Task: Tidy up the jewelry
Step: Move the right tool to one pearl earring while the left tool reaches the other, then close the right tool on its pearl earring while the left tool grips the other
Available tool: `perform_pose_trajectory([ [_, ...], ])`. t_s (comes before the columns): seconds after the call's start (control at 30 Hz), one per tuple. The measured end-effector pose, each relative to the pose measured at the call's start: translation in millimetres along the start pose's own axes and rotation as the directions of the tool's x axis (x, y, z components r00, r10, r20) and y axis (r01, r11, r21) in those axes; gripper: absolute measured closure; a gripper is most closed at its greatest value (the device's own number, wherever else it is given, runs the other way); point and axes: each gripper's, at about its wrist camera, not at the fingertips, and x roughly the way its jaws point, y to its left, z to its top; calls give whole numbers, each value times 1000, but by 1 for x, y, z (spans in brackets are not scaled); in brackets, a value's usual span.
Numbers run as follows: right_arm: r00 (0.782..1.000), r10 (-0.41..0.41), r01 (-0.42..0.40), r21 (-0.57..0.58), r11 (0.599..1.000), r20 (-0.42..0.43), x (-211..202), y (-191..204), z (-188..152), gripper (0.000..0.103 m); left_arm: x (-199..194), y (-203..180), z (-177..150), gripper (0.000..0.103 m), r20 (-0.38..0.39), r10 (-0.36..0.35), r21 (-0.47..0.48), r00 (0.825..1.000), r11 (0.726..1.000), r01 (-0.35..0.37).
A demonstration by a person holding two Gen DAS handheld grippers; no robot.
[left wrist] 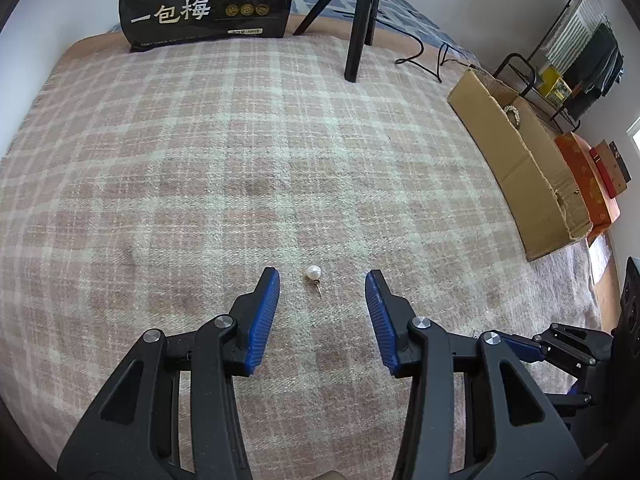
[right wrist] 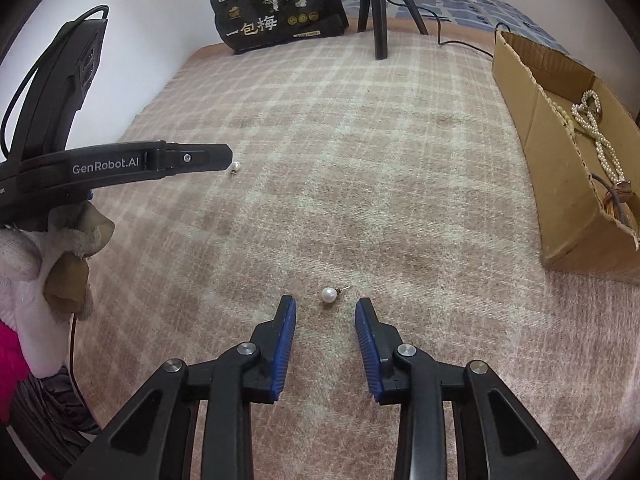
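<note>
Jewelry lay on a bed covered with a pink plaid blanket. Left gripper pointed down at the blanket with its jaws apart; a pearl stud earring lay between the blue pads, touching neither. Right gripper also stood apart, holding nothing, with a second pearl stud earring just ahead of its fingertips. A cardboard box at the right edge of the bed held pearl necklaces.
</note>
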Motion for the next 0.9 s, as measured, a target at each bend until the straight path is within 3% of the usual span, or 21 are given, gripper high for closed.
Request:
perform_pose_trajectory([
  [0.33,1000,-16,16,-13,1000,-3,5,2,1,73,14,-3,1,59,-11,30,25,999,999,-30],
  [0.4,1000,-22,22,-22,1000,-6,7,4,3,73,17,-2,1,67,-17,36,27,999,999,-35],
  [0.63,1000,-31,31,-38,999,-6,12,9,6,76,20,1,1,73,-15,43,30,999,999,-42],
  [0.9,999,-39,39,-42,998,-5,11,6,4,83,26,-3,1,95,-13,55,61,998,997,-54],
])
